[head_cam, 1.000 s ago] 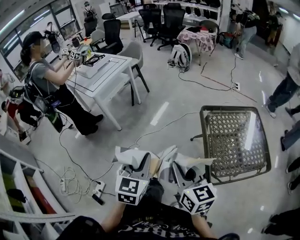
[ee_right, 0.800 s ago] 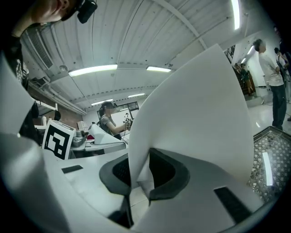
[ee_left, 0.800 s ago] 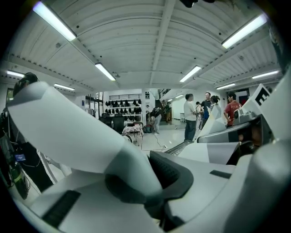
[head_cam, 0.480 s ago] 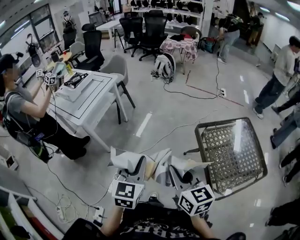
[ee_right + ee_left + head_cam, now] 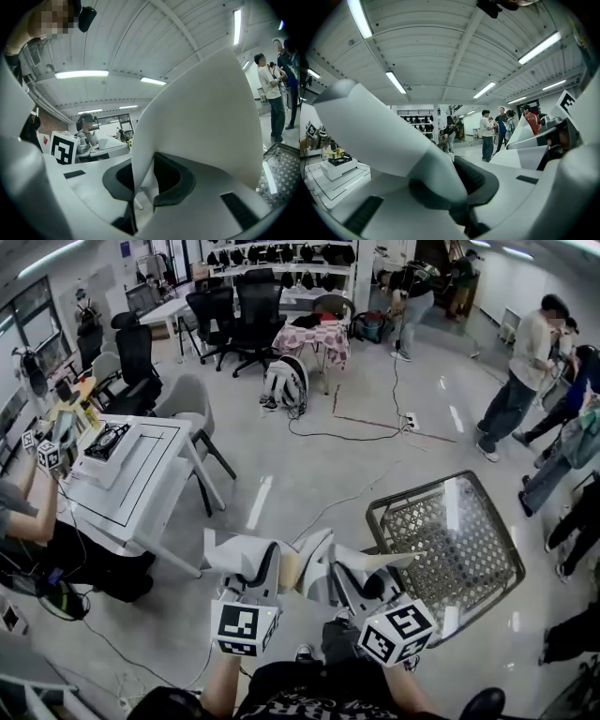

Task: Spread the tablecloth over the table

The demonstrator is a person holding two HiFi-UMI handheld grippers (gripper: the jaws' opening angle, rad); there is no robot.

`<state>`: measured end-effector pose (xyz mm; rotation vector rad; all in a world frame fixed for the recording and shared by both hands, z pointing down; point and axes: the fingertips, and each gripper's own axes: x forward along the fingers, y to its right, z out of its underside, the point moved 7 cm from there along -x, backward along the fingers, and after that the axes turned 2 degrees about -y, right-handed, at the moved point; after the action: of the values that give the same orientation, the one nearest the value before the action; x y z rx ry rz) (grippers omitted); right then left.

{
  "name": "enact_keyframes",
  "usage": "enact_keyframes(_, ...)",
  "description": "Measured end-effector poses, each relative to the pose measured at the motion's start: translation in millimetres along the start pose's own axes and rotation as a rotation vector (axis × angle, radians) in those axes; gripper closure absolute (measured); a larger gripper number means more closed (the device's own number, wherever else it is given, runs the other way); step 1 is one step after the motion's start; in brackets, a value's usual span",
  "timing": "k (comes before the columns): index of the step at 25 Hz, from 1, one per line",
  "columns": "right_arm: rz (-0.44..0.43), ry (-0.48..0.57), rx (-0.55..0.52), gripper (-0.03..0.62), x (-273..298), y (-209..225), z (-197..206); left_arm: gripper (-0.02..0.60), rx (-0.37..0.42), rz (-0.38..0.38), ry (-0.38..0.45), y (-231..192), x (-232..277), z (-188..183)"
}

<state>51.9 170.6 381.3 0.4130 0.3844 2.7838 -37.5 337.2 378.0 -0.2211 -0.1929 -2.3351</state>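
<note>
A white-grey tablecloth (image 5: 309, 563) hangs bunched between my two grippers, low in the head view and close to my body. My left gripper (image 5: 255, 570) is shut on one fold of it; in the left gripper view the cloth (image 5: 384, 136) rises out of the dark pads (image 5: 476, 176). My right gripper (image 5: 364, 583) is shut on another fold, which fills the right gripper view as a tall white cloth (image 5: 201, 122) pinched at the jaws (image 5: 140, 183). The glass-topped wicker table (image 5: 445, 540) stands just right of the grippers, bare.
A white desk (image 5: 122, 474) with a seated person stands at the left, a grey chair (image 5: 187, 409) behind it. Cables (image 5: 347, 437) trail over the floor ahead. A backpack (image 5: 286, 381) lies farther off. People (image 5: 525, 362) stand at the right.
The room has slid across the head view: the wicker table has shifted left towards the grippers and the white desk has drifted left. Both grippers keep their hold on the cloth.
</note>
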Motion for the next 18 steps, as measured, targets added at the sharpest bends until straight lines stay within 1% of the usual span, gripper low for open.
enact_keyframes(4, -0.04, 0.053, 0.019, 0.534, 30.9, 27.3, -20.3, 0.539, 0.001, 0.006, 0.019, -13.0, 37.2, -11.8)
enact_keyframes(8, -0.095, 0.09, 0.049, 0.533, 56.5, 66.5, -54.5, 0.54, 0.023, -0.011, 0.04, -20.9, 83.8, -39.2)
enact_keyframes(13, -0.15, 0.116, 0.045, 0.528, 89.2, 135.8, -107.7, 0.541, 0.079, -0.052, 0.072, -24.1, 160.0, -86.4)
enact_keyframes(18, -0.177, 0.195, 0.063, 0.528, 107.6, 198.8, -149.3, 0.545, 0.156, -0.057, 0.149, -18.6, 231.0, -131.2)
